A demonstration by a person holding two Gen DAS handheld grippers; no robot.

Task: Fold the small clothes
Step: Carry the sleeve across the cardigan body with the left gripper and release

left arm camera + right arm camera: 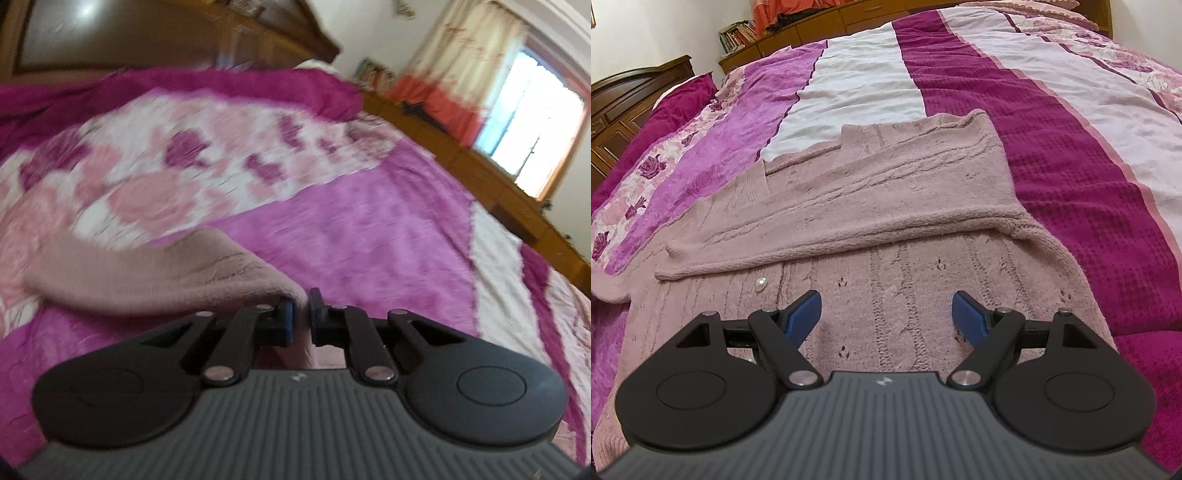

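Pinching a fold of the dusty-pink knit cardigan [155, 273] at lower centre of a blurred frame: left gripper [302, 314], clamped. Spread wide over the cardigan on the striped bedspread [1052, 147]: right gripper [886, 314], released.

Knitted cardigan [871, 206]: spread on the bedspread [1052, 155] of the bed, its far part folded back over the near part. Button [761, 285]: on the near part, just below the fold's edge, left of my right gripper [886, 314]. Right gripper: above the near part, jaws apart. My left gripper [302, 314]: clamped on a lifted edge of the cardigan [147, 273]. Headboard [631, 96]: at far left. Shelf with books [737, 35]: behind the bed.
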